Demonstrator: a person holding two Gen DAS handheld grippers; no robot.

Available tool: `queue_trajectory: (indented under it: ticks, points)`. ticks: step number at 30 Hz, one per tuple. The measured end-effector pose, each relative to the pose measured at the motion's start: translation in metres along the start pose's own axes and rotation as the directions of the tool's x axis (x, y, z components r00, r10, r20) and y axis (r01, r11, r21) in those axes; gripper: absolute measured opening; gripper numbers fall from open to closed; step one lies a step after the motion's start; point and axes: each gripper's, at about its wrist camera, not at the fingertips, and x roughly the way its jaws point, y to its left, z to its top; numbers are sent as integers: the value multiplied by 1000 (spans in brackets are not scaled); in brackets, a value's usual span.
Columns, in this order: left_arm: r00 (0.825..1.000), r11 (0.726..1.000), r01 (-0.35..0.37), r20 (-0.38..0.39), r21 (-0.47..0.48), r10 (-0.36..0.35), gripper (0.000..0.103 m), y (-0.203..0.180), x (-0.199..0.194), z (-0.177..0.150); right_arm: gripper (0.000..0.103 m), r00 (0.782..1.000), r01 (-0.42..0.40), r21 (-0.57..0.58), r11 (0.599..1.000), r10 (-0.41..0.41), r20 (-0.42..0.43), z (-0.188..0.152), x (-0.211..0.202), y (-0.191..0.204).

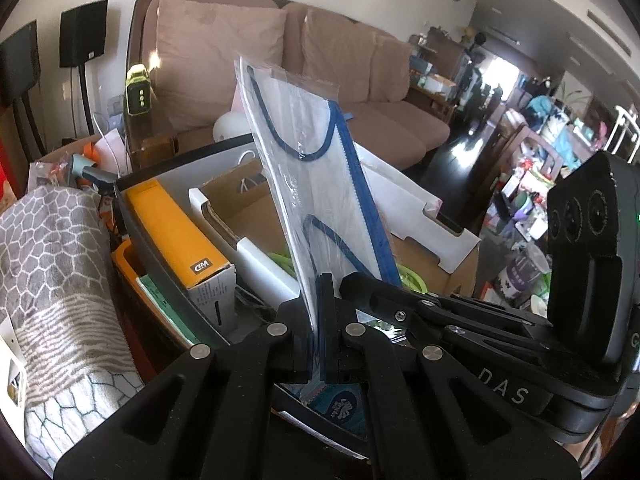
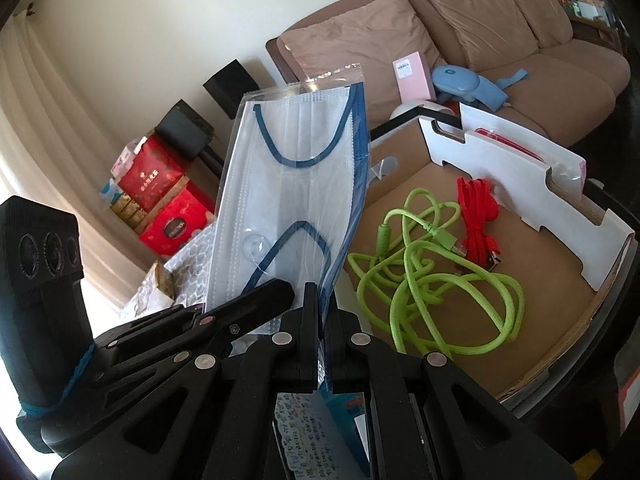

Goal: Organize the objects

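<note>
I hold one packaged face mask (image 1: 304, 168) in both grippers at once. My left gripper (image 1: 319, 320) is clamped on its lower edge, jaws pressed together on the plastic sleeve, and my right gripper (image 2: 320, 320) is clamped on the same lower edge just beside it. The mask stands upright above the near edge of the cardboard box (image 2: 460, 300), not yet inside it.

From left to right: a grey patterned towel (image 1: 60, 260) lies beyond the box's left edge, then an orange carton (image 1: 180, 232) stands along that edge. Inside the box, towards the middle, lies a green cable (image 2: 424, 268), and a red cable (image 2: 478, 216) sits just beside it, near the white divider (image 2: 520, 168) at the right edge.

The sleeve is thin and slippery, I judge, and both grips bite only a narrow strip. If I pull my hands apart or twist them unevenly, the plastic could tear or slide out of one grip. If I let go with one hand first, the tall mask might flop sideways and land outside the box, or on the green cable's loops.

The orange carton carries the letters WD, seen upside down. The right gripper's body shows "DAS" in the left wrist view. Other print is too small to read.
</note>
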Motion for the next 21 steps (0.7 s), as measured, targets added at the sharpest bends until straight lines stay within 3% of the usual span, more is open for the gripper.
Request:
queue_trajectory:
  ticks: [21]
  points:
    - [1000, 1000, -9, -10, -12, 9, 0, -8, 6, 6, 3, 1000, -22, 29, 999, 22, 15, 4, -4, -13]
